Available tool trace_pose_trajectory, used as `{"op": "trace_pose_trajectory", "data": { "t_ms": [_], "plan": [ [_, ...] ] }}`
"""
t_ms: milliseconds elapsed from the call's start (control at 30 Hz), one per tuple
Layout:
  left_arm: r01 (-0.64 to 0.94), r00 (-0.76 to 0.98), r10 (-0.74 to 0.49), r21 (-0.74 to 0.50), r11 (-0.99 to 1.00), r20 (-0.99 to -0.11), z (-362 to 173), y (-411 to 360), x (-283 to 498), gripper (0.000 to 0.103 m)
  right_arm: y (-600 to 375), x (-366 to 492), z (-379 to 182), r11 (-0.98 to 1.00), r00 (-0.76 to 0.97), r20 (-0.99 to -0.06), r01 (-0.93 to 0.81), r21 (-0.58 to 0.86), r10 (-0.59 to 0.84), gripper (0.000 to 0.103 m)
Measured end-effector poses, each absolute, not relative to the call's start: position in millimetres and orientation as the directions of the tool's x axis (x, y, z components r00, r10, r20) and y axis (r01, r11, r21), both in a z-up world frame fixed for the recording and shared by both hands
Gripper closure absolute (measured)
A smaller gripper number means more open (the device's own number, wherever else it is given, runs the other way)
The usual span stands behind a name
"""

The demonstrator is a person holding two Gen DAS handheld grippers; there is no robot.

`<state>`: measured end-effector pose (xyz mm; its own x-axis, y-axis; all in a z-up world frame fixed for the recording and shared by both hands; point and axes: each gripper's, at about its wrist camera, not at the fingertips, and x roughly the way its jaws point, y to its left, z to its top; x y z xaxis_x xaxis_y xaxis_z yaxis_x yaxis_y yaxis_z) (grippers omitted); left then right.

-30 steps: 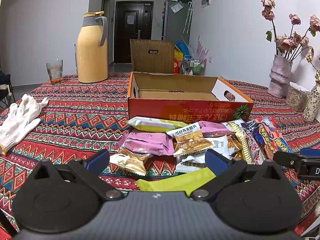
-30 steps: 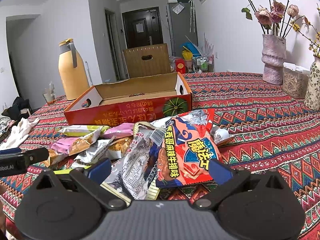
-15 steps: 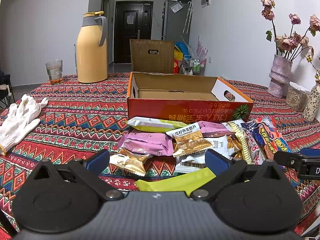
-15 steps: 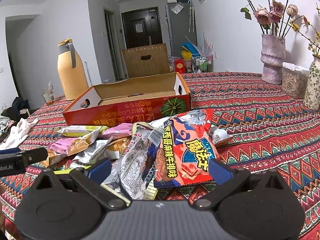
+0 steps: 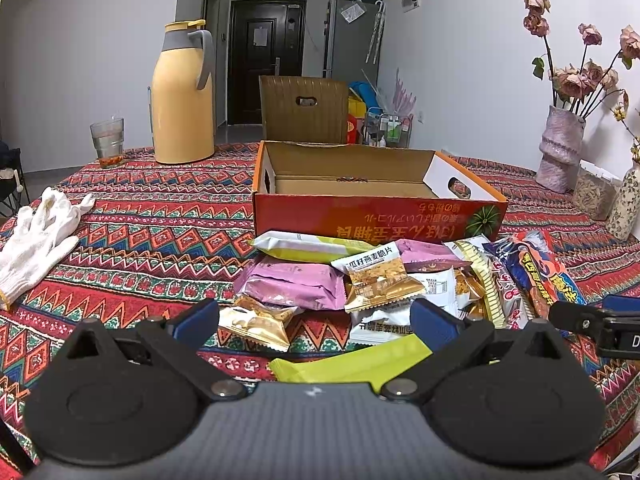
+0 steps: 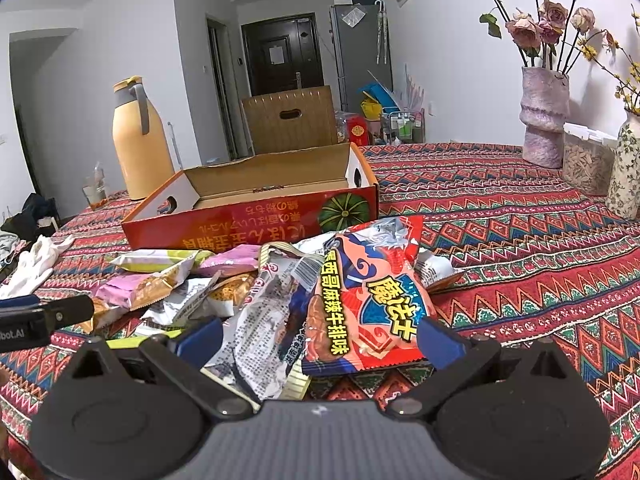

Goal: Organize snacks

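Note:
A pile of snack packets lies on the patterned tablecloth in front of an open, empty orange cardboard box (image 5: 376,216), also in the right wrist view (image 6: 256,216). My left gripper (image 5: 314,322) is open, low over the near edge of the pile, with a yellow-green packet (image 5: 352,364) and a small gold packet (image 5: 256,322) between its fingers. A pink packet (image 5: 292,286) lies just beyond. My right gripper (image 6: 320,334) is open over a red-and-blue chip bag (image 6: 368,300) and a crumpled silver wrapper (image 6: 264,320).
A yellow thermos (image 5: 182,96) and a glass (image 5: 107,138) stand at the back left. White gloves (image 5: 40,236) lie at the left. A vase with dried roses (image 6: 544,120), a seed container (image 6: 586,164) and a floral vase (image 6: 626,172) stand at the right. A chair (image 5: 304,114) stands behind the box.
The right gripper has shifted slightly; the chip bag sits a little lower and nearer in its view. The left gripper has not visibly moved.

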<state>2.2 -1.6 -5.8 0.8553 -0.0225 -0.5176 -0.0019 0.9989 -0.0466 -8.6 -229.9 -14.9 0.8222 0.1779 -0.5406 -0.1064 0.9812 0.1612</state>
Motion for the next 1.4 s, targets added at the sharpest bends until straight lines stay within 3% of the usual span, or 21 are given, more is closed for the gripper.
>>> {"op": "trace_pose_trajectory", "data": {
  "t_ms": [600,700,1167,1400],
  "plan": [
    [-0.011,0.845,-0.011,-0.039,0.999,-0.535,-8.5,-1.5,15.5,0.0,-247.4,3.3,-15.8,0.992,0.839,-0.53,-0.078,0.098,0.119,0.003],
    [-0.02,0.842,-0.003,-0.036,0.999,-0.54,-8.5,0.0,19.2,0.0,-250.0,14.4,-17.4,0.994,0.832,-0.544,-0.082,0.075,0.109,0.015],
    [-0.071,0.815,0.037,-0.036,0.997,-0.579,-15.4,7.5,34.9,0.0,-248.3,77.5,-30.0,0.99,0.772,-0.621,-0.104,0.092,0.139,0.019],
    [-0.086,0.799,0.051,-0.031,0.996,-0.599,-19.4,10.4,42.1,0.0,-246.3,80.7,-37.1,0.987,0.752,-0.639,-0.123,0.103,0.16,0.029]
  ]
}}
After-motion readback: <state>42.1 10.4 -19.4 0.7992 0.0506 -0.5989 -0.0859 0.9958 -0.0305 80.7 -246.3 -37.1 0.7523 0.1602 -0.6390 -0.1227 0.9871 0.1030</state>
